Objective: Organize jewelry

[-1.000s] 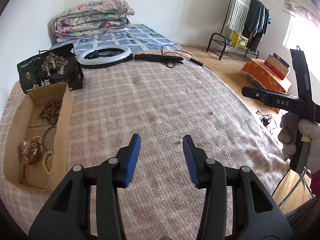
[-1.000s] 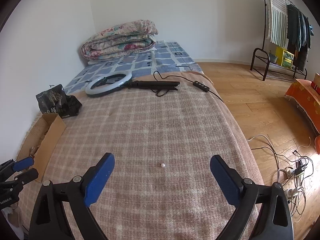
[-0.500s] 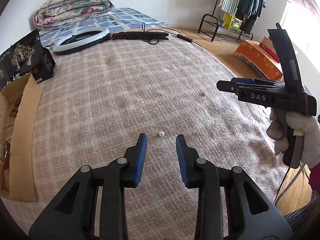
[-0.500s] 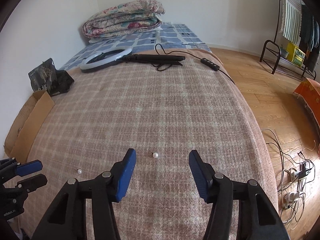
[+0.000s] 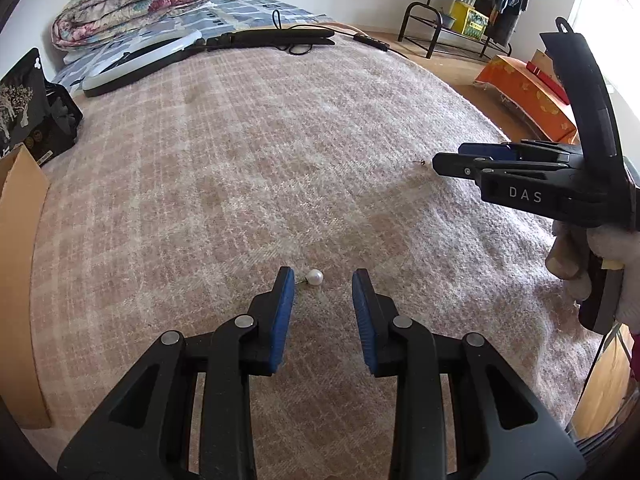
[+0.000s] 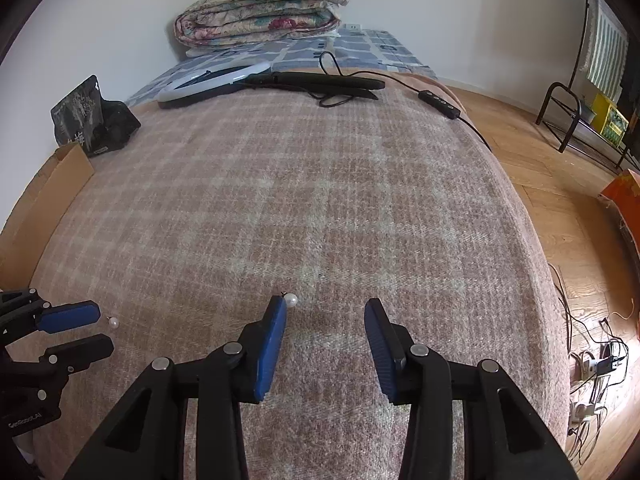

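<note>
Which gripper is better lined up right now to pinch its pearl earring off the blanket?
Probably left. The left gripper is open with its pearl earring lying between the fingertips. The right gripper is open too, but its pearl sits off-centre at one fingertip.

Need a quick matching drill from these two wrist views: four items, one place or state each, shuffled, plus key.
Items:
1. left gripper
2. right gripper
3. ring light
4. cardboard box

Places or states:
A. at the blanket's left edge
B. open, pearl earring just past its tips, nearer the left finger
C. far end of the bed, before the folded quilt
D. open, second pearl earring at the tip of its left finger

Pairs: 1-B, 2-D, 3-C, 4-A
</note>
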`<state>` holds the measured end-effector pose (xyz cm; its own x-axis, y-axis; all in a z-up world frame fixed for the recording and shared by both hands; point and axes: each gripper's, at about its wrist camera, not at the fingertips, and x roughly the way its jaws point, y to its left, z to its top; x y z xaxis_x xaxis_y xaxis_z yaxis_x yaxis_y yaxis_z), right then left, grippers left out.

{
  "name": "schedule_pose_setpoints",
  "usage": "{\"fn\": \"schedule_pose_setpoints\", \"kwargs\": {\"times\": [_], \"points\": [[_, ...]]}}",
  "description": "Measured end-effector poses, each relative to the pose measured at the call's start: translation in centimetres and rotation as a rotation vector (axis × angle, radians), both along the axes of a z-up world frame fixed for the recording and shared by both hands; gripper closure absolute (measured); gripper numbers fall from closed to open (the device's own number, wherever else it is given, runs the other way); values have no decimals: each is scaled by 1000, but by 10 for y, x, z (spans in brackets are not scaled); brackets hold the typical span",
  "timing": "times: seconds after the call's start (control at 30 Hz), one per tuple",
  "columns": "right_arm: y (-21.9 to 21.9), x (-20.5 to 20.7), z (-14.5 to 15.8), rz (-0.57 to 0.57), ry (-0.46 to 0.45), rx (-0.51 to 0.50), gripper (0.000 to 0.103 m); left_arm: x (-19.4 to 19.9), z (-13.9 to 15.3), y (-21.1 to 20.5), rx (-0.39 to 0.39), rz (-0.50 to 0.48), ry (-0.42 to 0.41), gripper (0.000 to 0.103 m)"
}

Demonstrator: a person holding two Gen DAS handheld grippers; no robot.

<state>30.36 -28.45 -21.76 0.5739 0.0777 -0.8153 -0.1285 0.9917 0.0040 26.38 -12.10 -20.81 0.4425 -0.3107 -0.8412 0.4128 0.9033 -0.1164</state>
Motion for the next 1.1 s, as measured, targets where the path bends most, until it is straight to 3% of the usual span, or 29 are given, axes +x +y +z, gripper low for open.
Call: {"fn": "schedule_pose_setpoints", "kwargs": {"times": [0.47, 0.63, 0.83, 1.1], "points": [[17, 2, -4, 67, -14, -23, 75, 2, -9, 1, 32, 2, -5, 90], [28, 3, -8, 100, -8, -49, 82, 3, -9, 3, 26, 4, -5, 92], [27, 3, -9, 111, 0, -10, 97, 4, -9, 4, 15, 9, -8, 95], [29, 1, -5, 111, -16, -5, 97, 5, -8, 12, 0, 37, -5, 102]]}}
